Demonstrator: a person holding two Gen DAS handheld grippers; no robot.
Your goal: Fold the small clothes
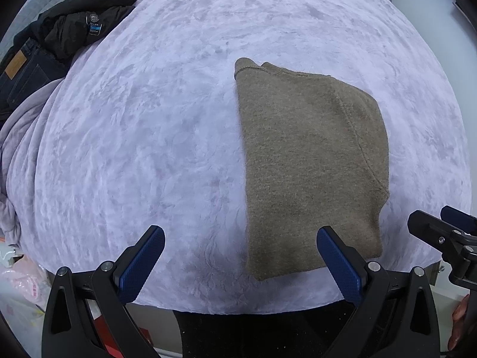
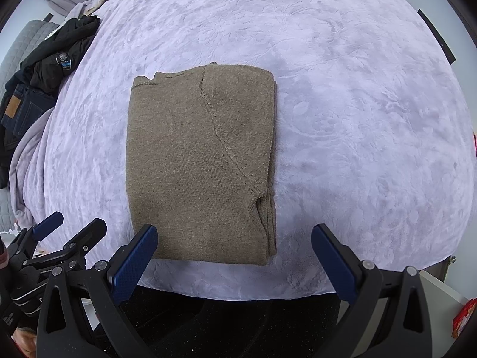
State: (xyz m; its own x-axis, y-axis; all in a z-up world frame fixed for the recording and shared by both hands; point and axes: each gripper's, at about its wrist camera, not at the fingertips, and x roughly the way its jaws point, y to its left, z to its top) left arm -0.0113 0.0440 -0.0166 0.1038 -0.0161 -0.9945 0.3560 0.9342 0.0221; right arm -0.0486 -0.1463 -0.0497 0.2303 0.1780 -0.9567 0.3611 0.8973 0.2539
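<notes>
Brown knitted sweater [image 2: 199,161], folded into a neat rectangle, flat on the lavender plush blanket [image 2: 357,119] covering the bed, close to the near edge. Left tool [image 1: 240,252] spread wide and empty, hovering over the near edge with its right blue pad in front of the sweater's lower corner. Right tool [image 2: 234,249] likewise released, gripping nothing, poised just before the sweater's near hem. Black jacket [image 1: 80,21] and dark jeans [image 1: 26,71] heaped at the far left of the bed, well apart from the sweater.
</notes>
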